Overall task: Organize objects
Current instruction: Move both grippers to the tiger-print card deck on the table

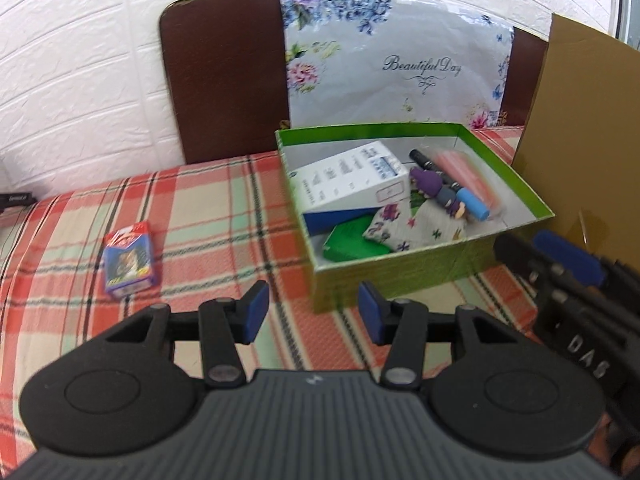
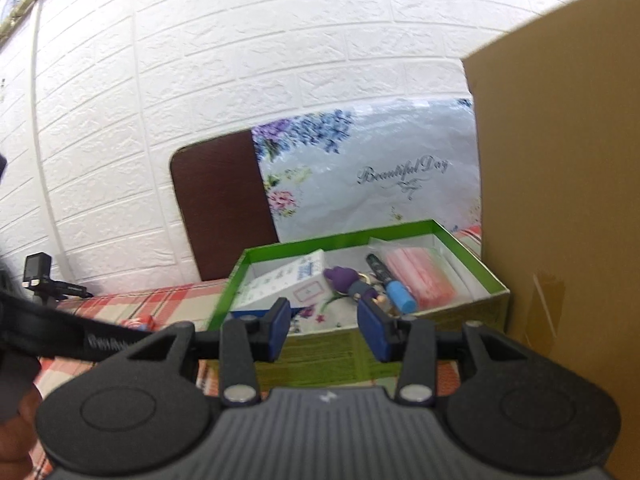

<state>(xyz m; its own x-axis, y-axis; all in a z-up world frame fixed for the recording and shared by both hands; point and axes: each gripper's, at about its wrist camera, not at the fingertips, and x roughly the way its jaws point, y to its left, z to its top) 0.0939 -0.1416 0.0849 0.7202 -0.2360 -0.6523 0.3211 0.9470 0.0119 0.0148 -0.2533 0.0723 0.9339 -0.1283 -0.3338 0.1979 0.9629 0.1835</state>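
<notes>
blue-padded left tongs (image 1: 313,312) tilted down, empty

We see an open green cardboard box (image 1: 400,272) near the back right of the plaid-covered tabletop, lid off. Inside it, a white-and-blue carton (image 1: 352,180) leans tilted against the left wall. Under it lie a flat green packet (image 1: 352,244) and a floral fabric pouch (image 1: 404,226). A purple-haired figurine (image 1: 440,192), a black marker with a blue cap (image 1: 472,204) and a pink packet in clear wrap (image 1: 468,172) lie along the right side. A small blue-and-red card pack (image 1: 128,260) lies flat toward the left edge, well apart from the box.
</notes>
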